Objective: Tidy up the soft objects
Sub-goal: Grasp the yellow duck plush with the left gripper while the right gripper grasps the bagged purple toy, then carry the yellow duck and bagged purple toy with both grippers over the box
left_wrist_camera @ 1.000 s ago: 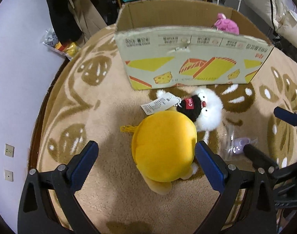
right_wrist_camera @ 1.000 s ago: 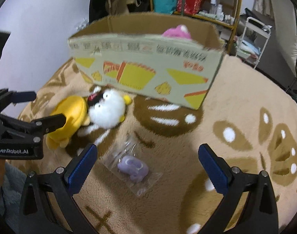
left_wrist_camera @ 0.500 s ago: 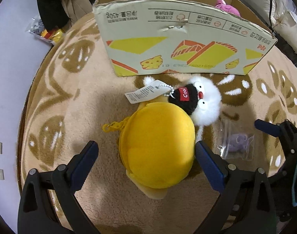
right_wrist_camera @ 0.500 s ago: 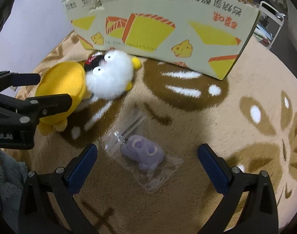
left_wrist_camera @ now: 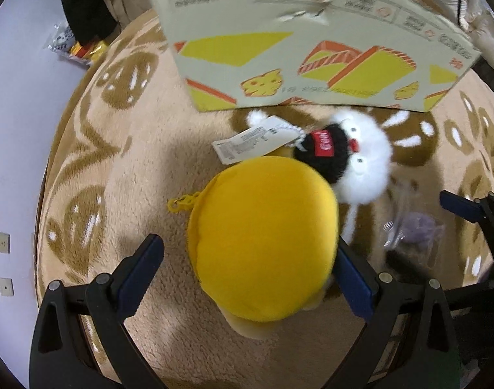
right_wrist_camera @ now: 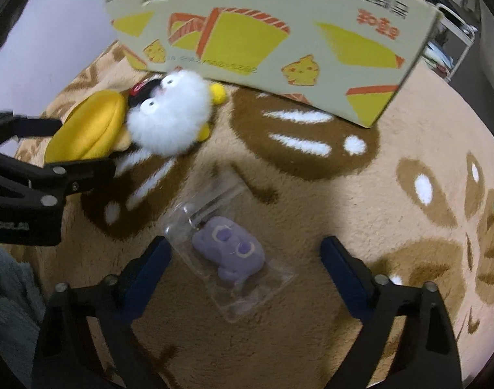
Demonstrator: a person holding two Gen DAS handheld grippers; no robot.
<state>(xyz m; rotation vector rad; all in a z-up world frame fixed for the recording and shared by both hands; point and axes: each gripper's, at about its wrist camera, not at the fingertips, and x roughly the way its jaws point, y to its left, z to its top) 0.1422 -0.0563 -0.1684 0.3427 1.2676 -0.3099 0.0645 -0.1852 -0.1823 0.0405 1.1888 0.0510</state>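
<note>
On the patterned rug [left_wrist_camera: 143, 162], the left gripper [left_wrist_camera: 247, 269] straddles the yellow plush [left_wrist_camera: 263, 236], fingers apart. Right of it lies the white fluffy toy [right_wrist_camera: 172, 116], before the cardboard box [right_wrist_camera: 263, 32]. The right gripper [right_wrist_camera: 247, 259], fingers closing but not yet touching, brackets the bagged purple plush [right_wrist_camera: 230, 249].

A beige rug [right_wrist_camera: 392, 175] with brown leaf patterns carries everything. On it stand a cardboard box [left_wrist_camera: 305, 42], and just before it lie a yellow plush [left_wrist_camera: 263, 236], a white fluffy plush [right_wrist_camera: 170, 120] touching it, and a bagged purple toy [right_wrist_camera: 229, 249].
</note>
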